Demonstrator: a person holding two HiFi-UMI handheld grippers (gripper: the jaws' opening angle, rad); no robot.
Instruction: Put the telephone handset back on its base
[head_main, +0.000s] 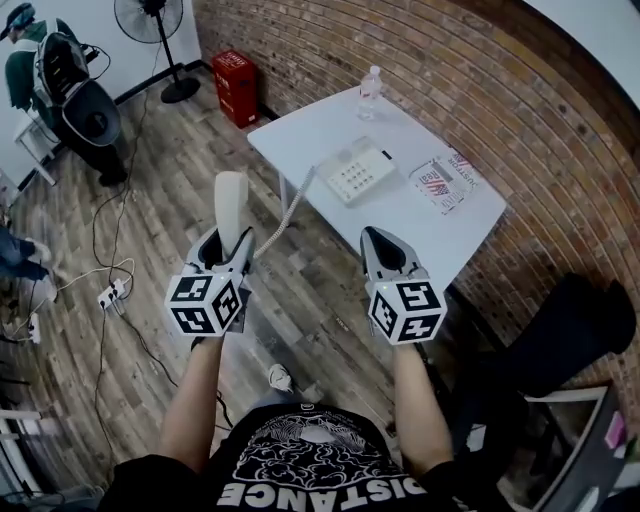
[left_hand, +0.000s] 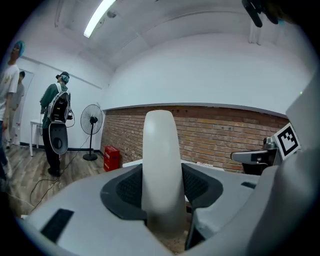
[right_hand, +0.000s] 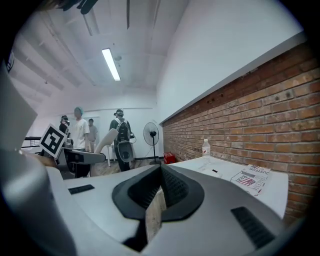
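Handset stands upright, clamped in our left tongs, well apart from its base on the counter; our right tongs, nearer that base, sit pinched together, empty.

Lighting: even, cool indoor light; the source is a ceiling strip lamp, burnt out to plain white in both gripper views
Head view: moderately bright, colours flat; white bench close to glare, little surface detail; shadows on the wooden floor faint and soft-edged; lower right falls to near black
Distortion: strong fisheye throughout; brick wall bows in a curve; black vignette at the corners of both gripper views
Focus: handset and fingers sit near the lens and are soft; distant people are small and slightly blurred
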